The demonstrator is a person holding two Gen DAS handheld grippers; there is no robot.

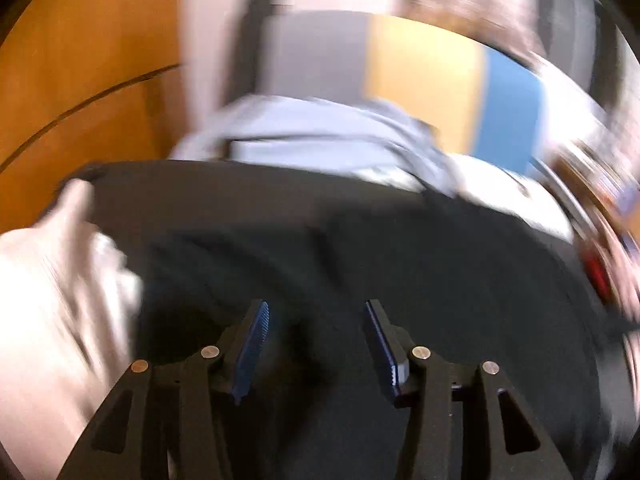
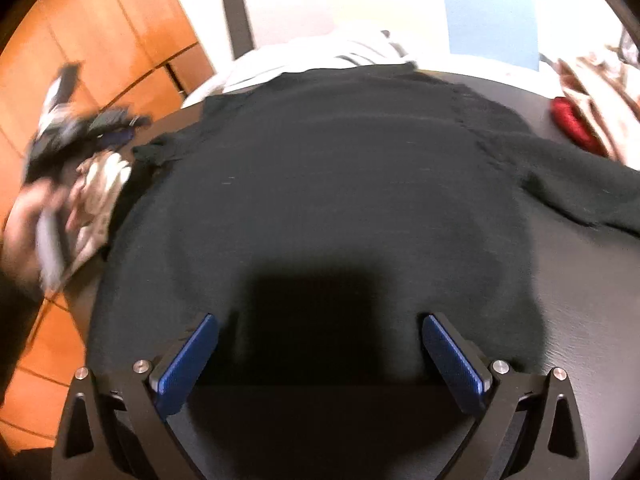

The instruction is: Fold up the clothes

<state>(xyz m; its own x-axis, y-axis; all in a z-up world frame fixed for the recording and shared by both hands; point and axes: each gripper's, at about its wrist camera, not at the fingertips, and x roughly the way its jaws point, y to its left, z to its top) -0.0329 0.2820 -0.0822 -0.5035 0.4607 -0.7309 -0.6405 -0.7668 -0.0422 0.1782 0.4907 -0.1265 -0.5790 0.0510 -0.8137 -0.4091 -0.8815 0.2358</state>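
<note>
A dark garment [image 2: 320, 184] lies spread flat across the black worktop [image 2: 580, 320] and fills most of both views. Everything below is placed relative to that garment.

Right hand-held gripper [image 2: 320, 354]: jaws wide apart, blue pads [image 2: 188, 364] either side of the near hem, nothing between them. It sits over the garment's near edge w/ its own shadow falling on the cloth just ahead. One sleeve [image 2: 580, 192] of the garment trails out to the right, lying flat on the worktop.

Left hand-held gripper [image 1: 316, 344]: jaws also apart, less widely, empty, over the garment [image 1: 320, 240]. That view is badly motion-blurred, so contact w/ the cloth can't be told.

Beyond the garment's far edge: a pale blue-white folded piece [image 1: 312, 136], seen in the right wrist view as a white striped cloth [image 2: 320, 56], touching or slightly under the far edge. Behind that, a dark upright post [image 2: 236, 12] against a pale wall.

Left of the garment: a jumble of dark and light clothes [image 2: 92, 152] just beside its left edge, and in the left wrist view a pale blurred cloth mass [image 1: 52, 288], prob. the same pile. Further left, orange wooden cabinet fronts [image 2: 104, 40].

Right of the garment, near the far corner: a small red item [image 2: 572, 124] on the worktop, w/ a pale patterned fabric [image 2: 600, 92] just beyond it. A blue panel [image 2: 492, 20] stands behind the far right side
</note>
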